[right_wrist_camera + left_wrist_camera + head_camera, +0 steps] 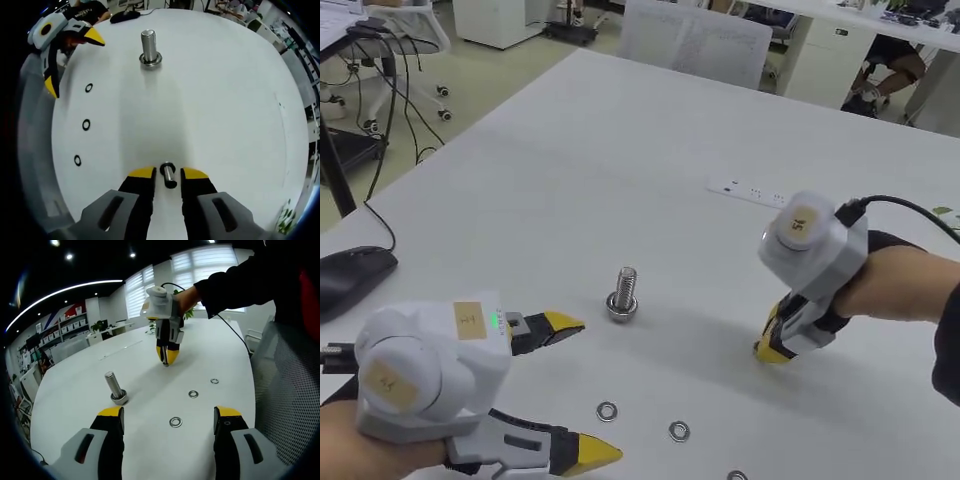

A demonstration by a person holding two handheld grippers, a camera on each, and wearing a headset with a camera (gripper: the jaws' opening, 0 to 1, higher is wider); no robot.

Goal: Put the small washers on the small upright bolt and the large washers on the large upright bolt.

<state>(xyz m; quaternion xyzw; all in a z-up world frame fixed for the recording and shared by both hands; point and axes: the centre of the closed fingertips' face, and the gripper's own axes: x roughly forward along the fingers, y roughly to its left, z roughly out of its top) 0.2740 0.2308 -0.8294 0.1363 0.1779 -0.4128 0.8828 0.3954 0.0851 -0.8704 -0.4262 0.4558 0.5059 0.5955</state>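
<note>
We see a white, matte worktop point(620, 180) carrying a large upright bolt of threaded grey steel point(623, 293), with a flat ring around its foot. In front of it, three small flat steel ring washers point(607, 411) lie in a loose row, well apart from each other. In the head view the farthest one is cut by the lower edge.

The left gripper point(580, 390) hovers with its yellow-tipped black jaws spread wide, and the nearest washer lies on the worktop between them.

The right gripper point(167, 172) points down at the worktop. Its jaws are drawn narrow on either side of a small upright bolt with a dark base point(168, 179). We cannot tell whether the pads touch the small bolt. In the head view the right gripper's body hides it.
</note>
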